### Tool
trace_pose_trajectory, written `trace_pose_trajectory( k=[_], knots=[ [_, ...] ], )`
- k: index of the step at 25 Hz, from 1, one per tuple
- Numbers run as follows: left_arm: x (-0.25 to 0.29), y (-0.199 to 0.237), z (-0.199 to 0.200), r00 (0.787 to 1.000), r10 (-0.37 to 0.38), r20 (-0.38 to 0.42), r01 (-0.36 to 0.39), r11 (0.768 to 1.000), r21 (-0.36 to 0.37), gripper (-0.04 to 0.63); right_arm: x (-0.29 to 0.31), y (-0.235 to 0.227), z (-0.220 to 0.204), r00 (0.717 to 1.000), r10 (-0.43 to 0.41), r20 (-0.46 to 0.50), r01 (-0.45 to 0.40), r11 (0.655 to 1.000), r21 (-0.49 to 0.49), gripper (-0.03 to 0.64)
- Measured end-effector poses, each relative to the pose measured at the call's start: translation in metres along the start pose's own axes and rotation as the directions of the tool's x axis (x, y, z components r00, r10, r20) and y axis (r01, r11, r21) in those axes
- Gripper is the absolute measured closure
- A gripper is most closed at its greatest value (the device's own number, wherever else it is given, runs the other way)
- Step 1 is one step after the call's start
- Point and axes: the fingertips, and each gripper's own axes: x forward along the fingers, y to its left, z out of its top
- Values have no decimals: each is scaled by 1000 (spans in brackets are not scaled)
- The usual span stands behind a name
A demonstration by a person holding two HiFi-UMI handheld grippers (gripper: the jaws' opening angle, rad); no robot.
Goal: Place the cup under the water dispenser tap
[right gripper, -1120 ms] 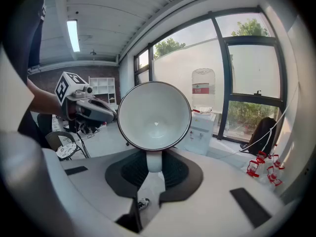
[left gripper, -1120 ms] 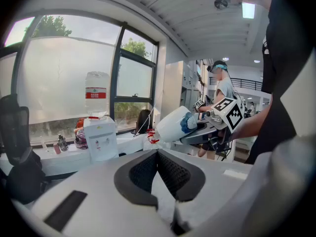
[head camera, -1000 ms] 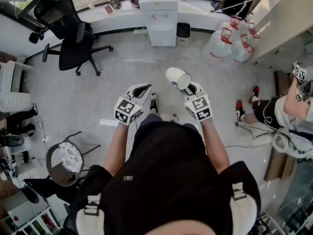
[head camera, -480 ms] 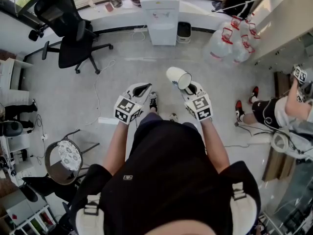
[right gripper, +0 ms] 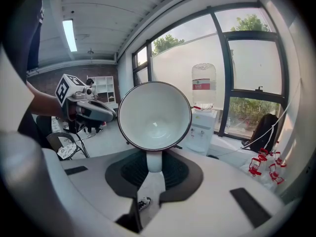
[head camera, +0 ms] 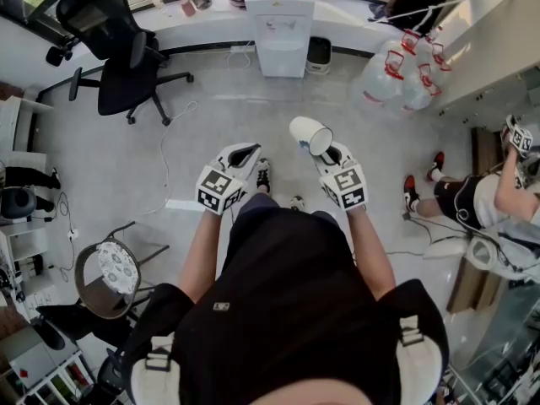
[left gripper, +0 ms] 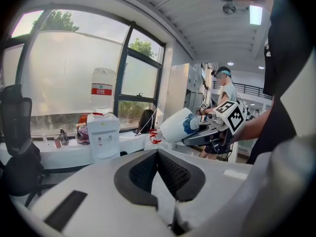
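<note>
Little has changed in the last second. Our right gripper (head camera: 327, 152) still pinches the cup (head camera: 309, 134) by its handle, tipped on its side. The left gripper (head camera: 245, 153) keeps its jaws pressed together, empty. The water dispenser (head camera: 279, 24) remains well apart ahead, so we judge the carry unfinished.

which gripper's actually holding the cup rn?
The right gripper: its jaws clamp the handle of the white cup. The left gripper is shut with nothing between its jaws.
</note>
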Motion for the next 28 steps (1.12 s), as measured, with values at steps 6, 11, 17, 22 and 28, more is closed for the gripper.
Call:
trace_pose_trajectory(
  k=[6,11,17,22,28],
  knots=[
    [11,22,5,1000,-11,-1,11,1000,-9,595,18,-9,9,1000,-3,-9,3,1000,-1,574],
    [23,42,13,1000,-21,-2,21,1000,-8,595,33,-19,15,1000,-7,-24,7,1000,5,574],
    [39,63,23,999,-42,-5,42,999,-11,595,48,-36,21,999,-22,-38,23,1000,19,574],
    [56,79,30,998,-65,-14,65,998,-12,595,61,-50,25,998,-36,-52,38,999,33,574],
    [74,97,38,995,-97,-19,97,995,-5,595,75,-64,28,996,-59,-65,62,997,46,574]
  ],
)
